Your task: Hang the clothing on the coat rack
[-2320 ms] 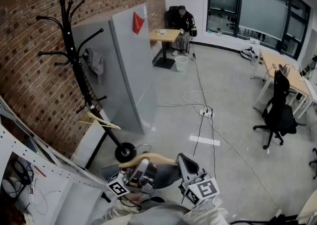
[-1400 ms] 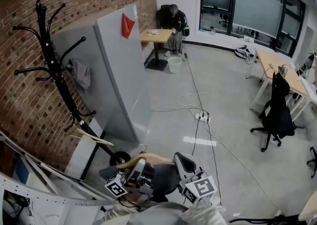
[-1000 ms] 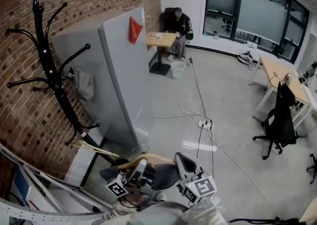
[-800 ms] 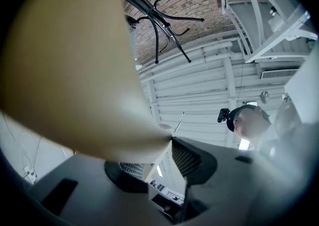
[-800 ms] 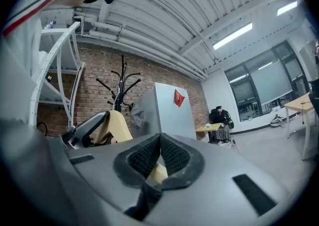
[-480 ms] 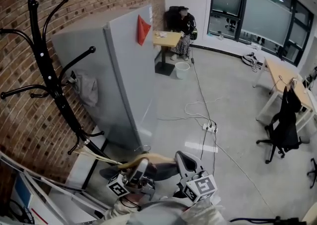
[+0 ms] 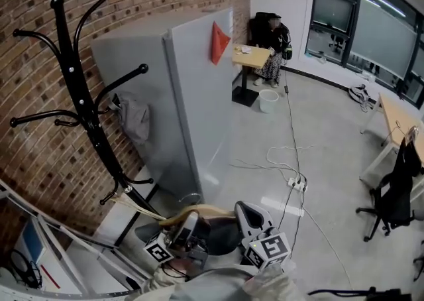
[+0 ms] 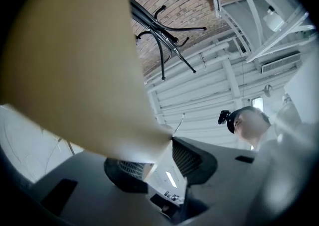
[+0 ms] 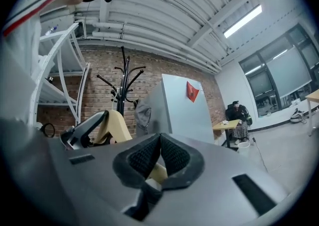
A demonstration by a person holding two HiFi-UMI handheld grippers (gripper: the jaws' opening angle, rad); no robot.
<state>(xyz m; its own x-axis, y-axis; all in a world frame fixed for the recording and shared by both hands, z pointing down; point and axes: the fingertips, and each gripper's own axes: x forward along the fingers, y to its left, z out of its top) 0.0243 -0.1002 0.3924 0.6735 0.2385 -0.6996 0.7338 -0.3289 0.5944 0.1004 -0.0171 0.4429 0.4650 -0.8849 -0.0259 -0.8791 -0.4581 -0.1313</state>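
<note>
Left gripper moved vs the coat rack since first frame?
Yes. The left gripper is nearer the coat rack: its base, earlier clear beyond the gripper, now hides behind the hanger.

No text, label or number can be read anywhere

You work under bright, even light from the ceiling strip and the windows, and shadows on the floor are soft. Your wide lenses bow the coat rack and darken every corner. In your left gripper view the hanger sits against the lens, a pale blur.
</note>
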